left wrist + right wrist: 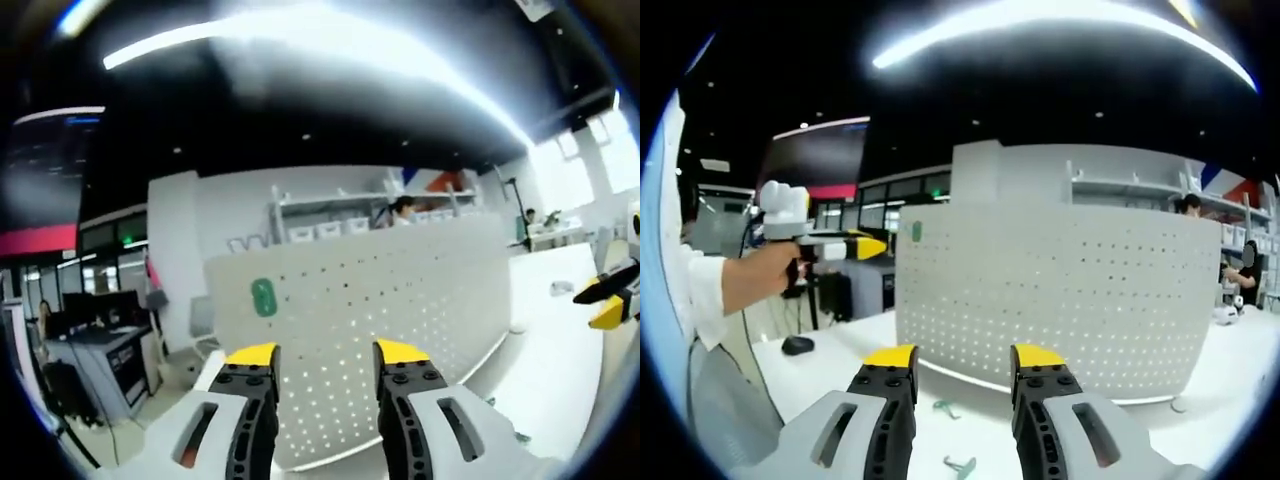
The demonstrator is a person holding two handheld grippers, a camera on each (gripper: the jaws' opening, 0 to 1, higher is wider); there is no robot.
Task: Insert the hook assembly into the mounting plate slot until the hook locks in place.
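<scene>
A white perforated mounting plate (380, 300) stands upright on the white table, with a green piece (262, 297) fixed near its upper left. My left gripper (326, 355) is open and empty in front of the plate, well short of it. In the right gripper view the same plate (1060, 300) fills the middle, the green piece (917, 231) at its top left corner. Two small green hooks (945, 408) (962, 465) lie on the table just beyond my right gripper (965, 357), which is open and empty. The left gripper (855, 245) is held up in a hand at the left.
A dark mouse-like object (797, 345) lies on the table (840, 375) at the left. A small round item (1180, 405) sits by the plate's right foot. The right gripper (610, 295) enters the left gripper view at the right edge. Shelves, desks and people stand behind.
</scene>
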